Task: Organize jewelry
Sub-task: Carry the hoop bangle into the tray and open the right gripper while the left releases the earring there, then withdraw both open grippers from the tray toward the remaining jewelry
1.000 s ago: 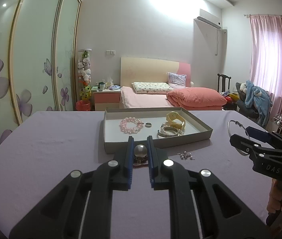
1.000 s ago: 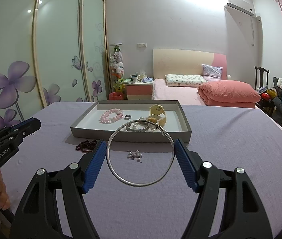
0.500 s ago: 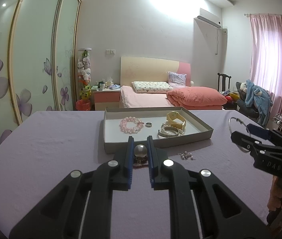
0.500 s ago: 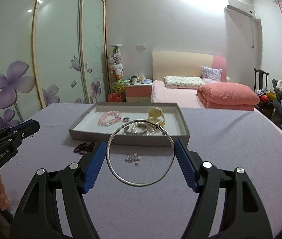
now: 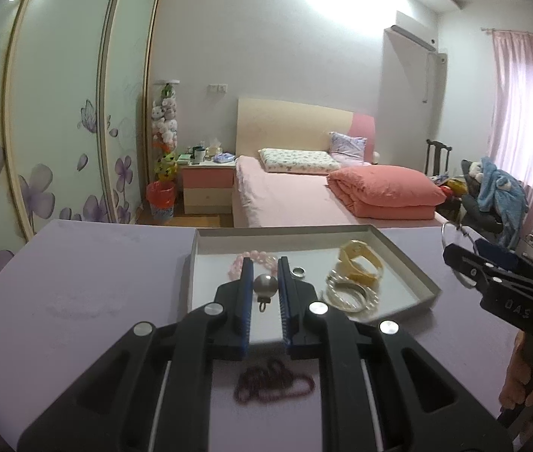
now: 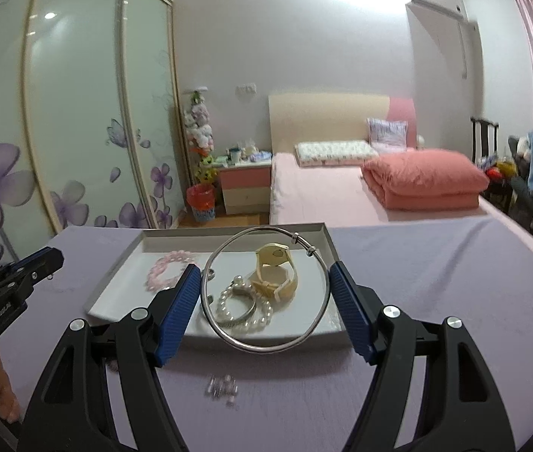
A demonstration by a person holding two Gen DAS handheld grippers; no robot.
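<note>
On the lilac-covered bench (image 5: 78,263) the open tray (image 6: 115,282) already holds, from left to right, a pink bead bracelet (image 6: 166,269), a small ring (image 5: 298,272), a pearl bracelet (image 6: 245,309) and a cream wristwatch (image 6: 275,273). Judging by that, the sorting is roughly half done. On the cloth, near the tray's front edge, a dark red bead strand (image 5: 272,380) lies to the left and a small cluster of silver studs (image 6: 223,386) to the right; both look left to collect.

The left tongs (image 5: 265,286) are clenched almost fully on a silver ball pendant (image 5: 265,285), its loop hanging below the pads, and they hover over the tray's near left part, beside the pink beads. The pendant seems ready to be set down there.

The right tongs (image 6: 264,293) stand wide, their blue pads pressing either side of a large silver bangle (image 6: 266,344), so they grasp it across its width. The bangle hangs above the tray's front half, over the pearls and the watch, not yet laid in.
</note>
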